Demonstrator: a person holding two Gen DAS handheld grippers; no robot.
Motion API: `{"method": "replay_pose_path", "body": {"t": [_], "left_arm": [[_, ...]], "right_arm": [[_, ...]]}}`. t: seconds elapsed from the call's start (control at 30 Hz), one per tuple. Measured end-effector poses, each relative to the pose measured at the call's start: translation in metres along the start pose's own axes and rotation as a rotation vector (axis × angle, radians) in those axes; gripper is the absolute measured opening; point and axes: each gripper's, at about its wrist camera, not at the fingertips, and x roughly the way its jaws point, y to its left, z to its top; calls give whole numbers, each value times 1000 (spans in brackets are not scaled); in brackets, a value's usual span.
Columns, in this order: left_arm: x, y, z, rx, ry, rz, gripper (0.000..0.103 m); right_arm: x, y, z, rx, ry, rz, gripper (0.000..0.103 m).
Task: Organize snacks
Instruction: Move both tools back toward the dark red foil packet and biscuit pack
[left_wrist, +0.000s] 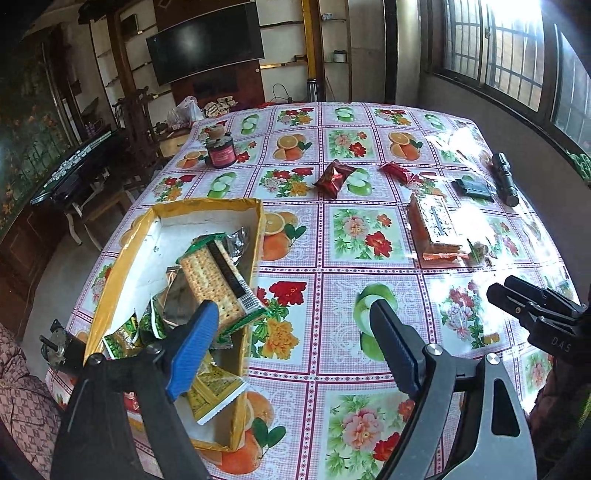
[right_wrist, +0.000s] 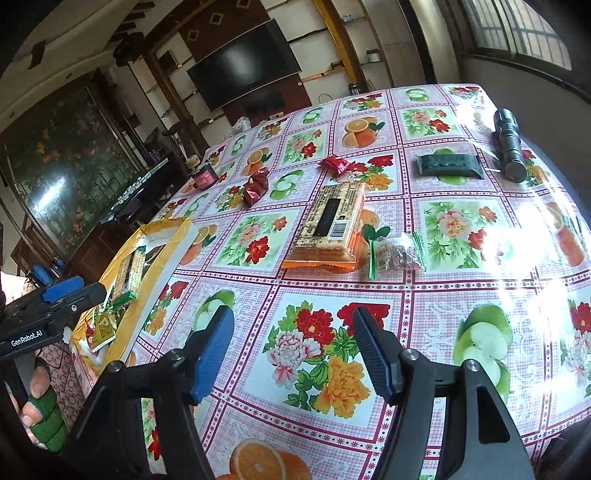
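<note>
A yellow-rimmed cardboard box (left_wrist: 110, 280) sits at the table's left edge and holds a green cracker pack (left_wrist: 218, 284) and several small snack packets. My left gripper (left_wrist: 295, 314) is open and empty just right of the box. My right gripper (right_wrist: 293, 328) is open and empty above the tablecloth. An orange cracker pack (right_wrist: 328, 229) (left_wrist: 436, 225) lies mid-table, with a small clear snack bag (right_wrist: 399, 254) beside it. Two red wrapped snacks (right_wrist: 256, 190) (right_wrist: 336, 164) lie farther back. A dark green packet (right_wrist: 448, 166) lies to the right.
A black flashlight (right_wrist: 509, 147) lies near the table's right edge. A dark jar (left_wrist: 221, 151) stands at the far left corner. The fruit-and-flower tablecloth (right_wrist: 461, 229) covers the table. A TV and shelves stand beyond it.
</note>
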Motion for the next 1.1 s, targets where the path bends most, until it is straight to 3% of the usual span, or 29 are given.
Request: {"method": "replay_pose_path", "body": {"t": [0.27, 0.57, 0.77, 0.87, 1.1], "left_arm": [[25, -19, 30, 15, 17, -22, 86], [75, -27, 69, -24, 85, -36, 86], [121, -30, 107, -55, 133, 11, 86], [144, -35, 125, -35, 146, 42, 86], [199, -44, 150, 16, 205, 97, 86]], "right_arm": [[7, -12, 10, 20, 10, -40, 69], [20, -35, 29, 28, 17, -169, 69], [31, -33, 58, 44, -14, -118, 69], [54, -21, 70, 17, 23, -112, 69], [116, -6, 76, -22, 143, -225, 69]]}}
